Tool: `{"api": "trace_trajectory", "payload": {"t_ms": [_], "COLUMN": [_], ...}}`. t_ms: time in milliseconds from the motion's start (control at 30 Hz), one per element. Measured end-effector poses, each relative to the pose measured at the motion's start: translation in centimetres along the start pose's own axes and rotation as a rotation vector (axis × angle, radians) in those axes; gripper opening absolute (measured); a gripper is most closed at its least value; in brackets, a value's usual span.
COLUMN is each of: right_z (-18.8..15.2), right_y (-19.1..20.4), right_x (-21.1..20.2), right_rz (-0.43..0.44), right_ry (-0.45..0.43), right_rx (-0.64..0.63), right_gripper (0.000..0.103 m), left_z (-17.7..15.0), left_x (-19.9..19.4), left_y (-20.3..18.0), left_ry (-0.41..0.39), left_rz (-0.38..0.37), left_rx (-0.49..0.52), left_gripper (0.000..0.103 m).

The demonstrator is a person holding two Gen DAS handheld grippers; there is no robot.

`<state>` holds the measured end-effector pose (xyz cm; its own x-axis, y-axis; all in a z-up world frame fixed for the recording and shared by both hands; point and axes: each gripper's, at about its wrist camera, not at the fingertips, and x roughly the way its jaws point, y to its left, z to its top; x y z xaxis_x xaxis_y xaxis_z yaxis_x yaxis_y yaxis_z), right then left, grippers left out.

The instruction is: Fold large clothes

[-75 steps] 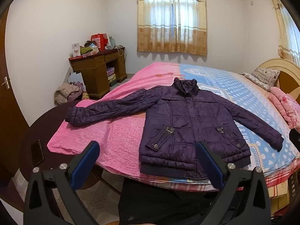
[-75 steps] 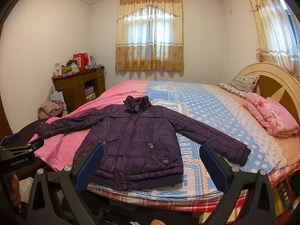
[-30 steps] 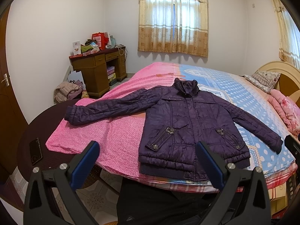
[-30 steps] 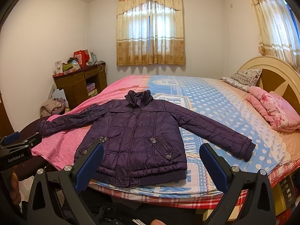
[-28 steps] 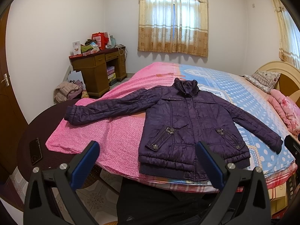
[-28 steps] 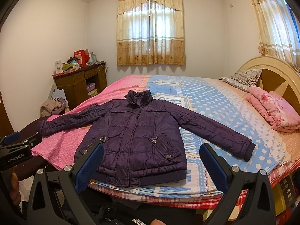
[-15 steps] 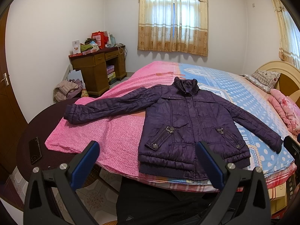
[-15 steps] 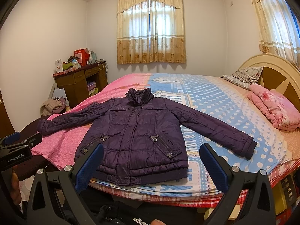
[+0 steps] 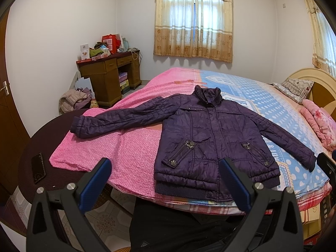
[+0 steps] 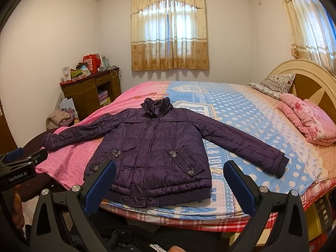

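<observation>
white walls (image 10: 52,42) close in a bedroom. daylight comes through a window behind cream and tan curtains (image 10: 170,31), with a second curtain (image 10: 308,27) on the right wall. a wooden desk (image 9: 109,75) piled with clutter stands in the far left corner, a heap of clothes (image 9: 73,100) on the floor beside it. a brown door (image 9: 6,105) sits at the left, and patterned floor tiles (image 9: 105,220) show below. the bed (image 10: 241,113) has a curved headboard (image 10: 304,77).

The jacket (image 10: 153,147) is quilted cloth with a faint sheen, ribbed knit at hem and cuffs, metal snaps. The bedsheet (image 10: 241,113) is matt printed cotton. The desk (image 9: 105,75) is varnished wood. Curtains (image 10: 170,40) are thin cloth.
</observation>
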<state>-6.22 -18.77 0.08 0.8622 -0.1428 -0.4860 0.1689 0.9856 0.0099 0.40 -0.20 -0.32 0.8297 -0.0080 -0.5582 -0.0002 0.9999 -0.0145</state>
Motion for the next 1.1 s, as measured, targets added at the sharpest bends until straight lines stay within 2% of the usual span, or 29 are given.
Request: {"api": "trace_trajectory", "payload": {"t_ms": [400, 633, 800, 900, 1000, 1100], "right_z": [-0.4, -0.5, -0.8, -1.2, -1.5, -1.9], "right_y": [0.1, -0.3, -1.3, -2.3, -4.3, -8.7], "right_x": [0.6, 1.6, 3.4, 5.0, 7.3, 9.8], "right_rz": [0.012, 0.021, 0.018, 0.063, 0.056, 0.024], "right_ry": [0.020, 0.034, 0.037, 0.028, 0.050, 0.072], "right_rx": [0.007, 0.005, -0.003, -0.017, -0.007, 0.105], "right_gripper": [0.102, 0.102, 0.102, 0.102, 0.102, 0.102], "left_z": [-0.9, -1.1, -0.7, -0.4, 0.0, 0.6], "left_x": [0.7, 1.8, 2.7, 4.3, 6.3, 8.0], "left_y": [-0.7, -0.5, -0.2, 0.0, -0.2, -0.9], "left_ry": [0.015, 0.063, 0.050, 0.057, 0.093, 0.112], "left_rz": [-0.009, -0.033, 0.002, 0.034, 0.010, -0.007], "left_rx": [0.000, -0.006, 0.021, 0.050, 0.072, 0.086], "left_gripper": [0.103, 0.103, 0.103, 0.103, 0.103, 0.103]}}
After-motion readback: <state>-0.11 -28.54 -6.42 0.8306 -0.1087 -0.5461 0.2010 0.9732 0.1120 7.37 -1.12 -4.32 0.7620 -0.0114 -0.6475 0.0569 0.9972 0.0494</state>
